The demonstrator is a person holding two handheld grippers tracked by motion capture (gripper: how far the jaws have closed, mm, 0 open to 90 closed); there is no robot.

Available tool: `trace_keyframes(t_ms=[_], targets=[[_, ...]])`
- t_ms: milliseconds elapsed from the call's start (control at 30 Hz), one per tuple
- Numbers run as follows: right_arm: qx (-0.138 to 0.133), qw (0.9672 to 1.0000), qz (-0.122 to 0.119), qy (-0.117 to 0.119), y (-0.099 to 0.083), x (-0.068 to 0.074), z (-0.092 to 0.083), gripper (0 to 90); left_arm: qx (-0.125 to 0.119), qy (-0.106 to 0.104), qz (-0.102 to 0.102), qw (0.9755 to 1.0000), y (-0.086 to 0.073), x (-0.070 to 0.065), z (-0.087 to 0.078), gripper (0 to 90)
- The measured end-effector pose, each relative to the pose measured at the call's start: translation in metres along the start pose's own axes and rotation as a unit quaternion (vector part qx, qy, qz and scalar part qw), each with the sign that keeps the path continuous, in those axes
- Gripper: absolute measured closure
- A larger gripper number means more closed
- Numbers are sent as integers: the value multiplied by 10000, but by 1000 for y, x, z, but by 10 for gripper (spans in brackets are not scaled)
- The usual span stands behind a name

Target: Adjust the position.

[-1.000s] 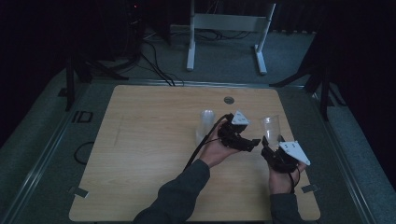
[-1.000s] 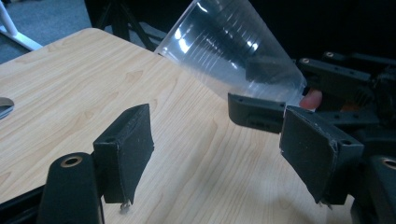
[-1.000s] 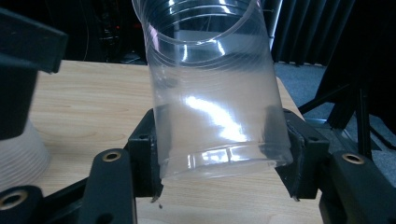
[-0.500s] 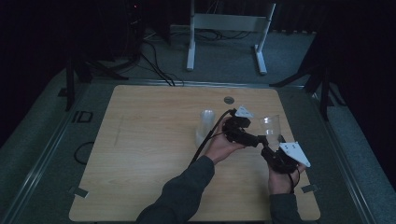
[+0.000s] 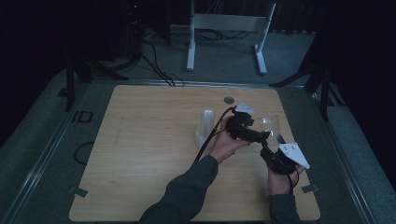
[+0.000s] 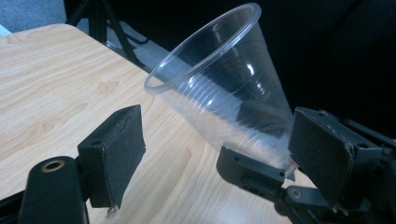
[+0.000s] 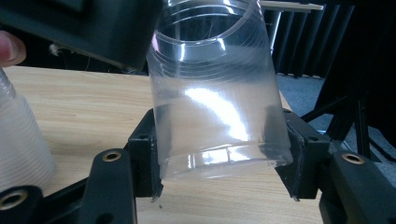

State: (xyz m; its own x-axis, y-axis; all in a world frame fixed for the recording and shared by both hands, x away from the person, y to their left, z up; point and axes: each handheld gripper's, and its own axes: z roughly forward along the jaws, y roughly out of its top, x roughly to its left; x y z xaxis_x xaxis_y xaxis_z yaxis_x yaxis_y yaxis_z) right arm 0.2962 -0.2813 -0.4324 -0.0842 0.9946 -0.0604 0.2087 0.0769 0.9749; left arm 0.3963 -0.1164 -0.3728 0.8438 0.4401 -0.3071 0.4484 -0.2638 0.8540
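Clear plastic cup [image 7: 217,98] front and centre in the right gripper view, tilted a little, and nothing shows inside it; you can see the ribbed wall straight through. The right gripper [image 7: 219,154] has it pinched low on the wall near the base, one pad on each side, pressing in. In the high view that cup [image 5: 270,125] sits at about four o'clock from the table's [image 5: 140,154] middle, close to the right edge, with the right gripper [image 5: 273,151] just below it.

Over at about two o'clock from the centre, the stack of clear cups [image 5: 205,127] stands mouth down on the wood, well clear of the held cup; its ribbed side [image 7: 18,140] shows at nine o'clock in the right gripper view.

The left gripper [image 5: 261,135] reaches across from the left, and its jaws have just been opening. In the left gripper view [image 6: 219,158] they stand spread, the cup [image 6: 224,88] leaning ahead of them at twelve o'clock, neither pad touching it.

Against a second ago: the left gripper sat nearer the stack then, a gap apart from the cup; now its tips are right up at the cup's side. The right hand [image 5: 280,179] and its cup are where they were.
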Motion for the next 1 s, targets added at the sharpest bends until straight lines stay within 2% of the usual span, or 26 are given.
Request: trace_keyframes(t_ms=[167,467,833,1000], targets=[[-23,10000,5,11,0,1,-1,419,-35,-59,-52,10000,-1,0,3,183],[-103,9999,-9,41,0,6,-2,419,-219,-192,-290,9992,-1,1,6,183],[-232,9997,-19,83,0,8,-5,419,-368,-445,-644,9963,-1,2,15,174],[-262,9996,-39,126,0,9,-4,418,-443,-461,-795,9948,-2,4,18,173]])
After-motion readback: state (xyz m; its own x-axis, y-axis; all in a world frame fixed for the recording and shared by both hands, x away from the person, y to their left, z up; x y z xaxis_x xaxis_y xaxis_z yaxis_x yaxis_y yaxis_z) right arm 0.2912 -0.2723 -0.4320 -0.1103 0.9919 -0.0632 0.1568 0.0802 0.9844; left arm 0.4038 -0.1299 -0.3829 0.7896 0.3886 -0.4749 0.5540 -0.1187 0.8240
